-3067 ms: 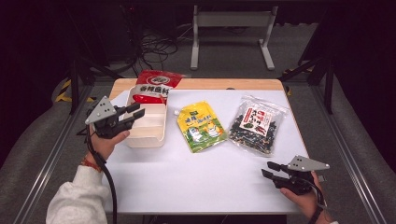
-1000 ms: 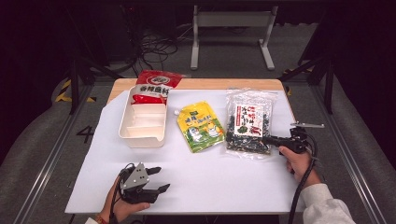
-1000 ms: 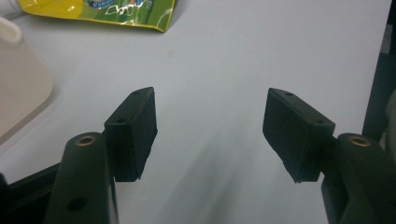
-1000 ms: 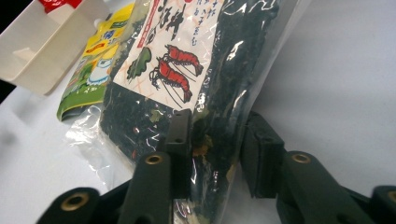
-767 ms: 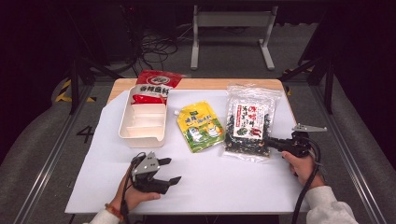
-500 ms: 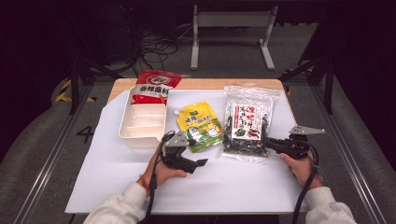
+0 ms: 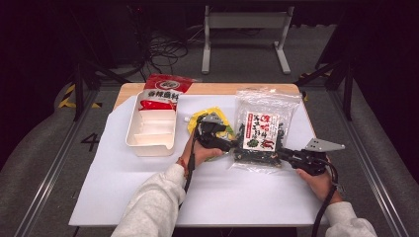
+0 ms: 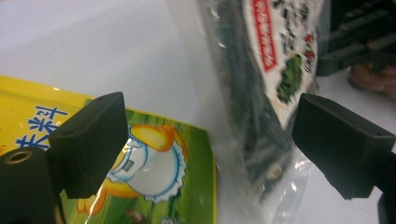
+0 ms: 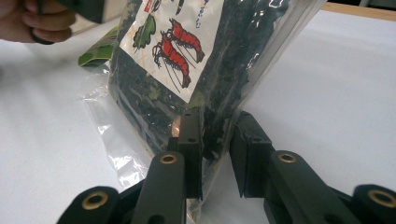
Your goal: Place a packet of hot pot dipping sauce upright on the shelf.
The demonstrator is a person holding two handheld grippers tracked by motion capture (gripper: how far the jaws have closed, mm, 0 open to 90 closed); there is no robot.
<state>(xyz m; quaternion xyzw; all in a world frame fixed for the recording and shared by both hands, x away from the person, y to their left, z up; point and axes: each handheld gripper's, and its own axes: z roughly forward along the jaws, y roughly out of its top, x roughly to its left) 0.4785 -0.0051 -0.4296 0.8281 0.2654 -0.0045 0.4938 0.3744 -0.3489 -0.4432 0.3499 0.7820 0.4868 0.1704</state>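
Observation:
A clear bag of dark dried seaweed with a shrimp label (image 7: 262, 131) (image 8: 261, 70) (image 9: 177, 46) lies right of centre. My right gripper (image 7: 282, 154) (image 9: 219, 149) is shut on its near edge, its jaws having closed a little further on it. A yellow-green snack packet (image 7: 208, 113) (image 8: 154, 149) lies to the bag's left. My left gripper (image 7: 228, 139) (image 8: 215, 140) hovers over the packet's corner and the bag's left edge. Its jaws have just been opening and now stand wide. Packet and bag lie below, between the pads, which touch neither.
A white divided tray (image 7: 136, 140) sits left of the packet, with a red packet (image 7: 163, 91) propped at its far end. All rest on a white sheet (image 7: 247, 197) over a wooden table. Dark floor, cables and a metal stand lie beyond.
My left hand has swept from the table's near left to the packet and the bag's left edge, and its jaws have opened wider. The right gripper has stayed clamped on the bag.

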